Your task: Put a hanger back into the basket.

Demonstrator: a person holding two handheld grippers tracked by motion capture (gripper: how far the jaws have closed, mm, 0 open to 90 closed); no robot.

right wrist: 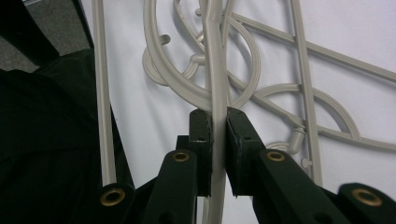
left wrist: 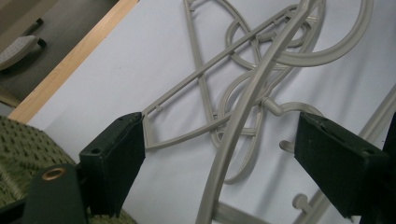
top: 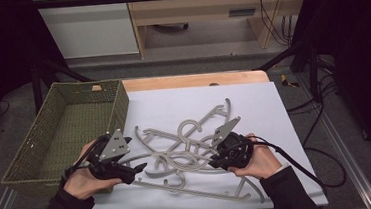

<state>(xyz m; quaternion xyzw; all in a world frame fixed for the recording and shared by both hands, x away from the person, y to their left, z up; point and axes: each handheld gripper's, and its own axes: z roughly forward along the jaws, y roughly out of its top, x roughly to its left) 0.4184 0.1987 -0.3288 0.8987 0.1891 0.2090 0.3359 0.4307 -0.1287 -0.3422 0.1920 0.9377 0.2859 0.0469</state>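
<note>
Right gripper (right wrist: 218, 140): we see its jaws clenched on the bar of one grey plastic hanger (right wrist: 215, 70), which runs straight up between the pads.
Left gripper (left wrist: 219, 154): released; we see its jaws standing wide, with a curved hanger arm between them but untouched by either pad.
Hanger pile (top: 192, 149): we count several tangled grey hangers lying on the white board (top: 253, 104), from its middle down to its near edge, between our two hands.
Held hanger: in the pile's right part, at the right gripper (top: 217, 159).
Woven basket (top: 70, 128): olive green, at the board's left edge, just beside the left gripper (top: 137, 169).
Table: a wooden strip (top: 191, 80) shows along the board's far edge.
</note>
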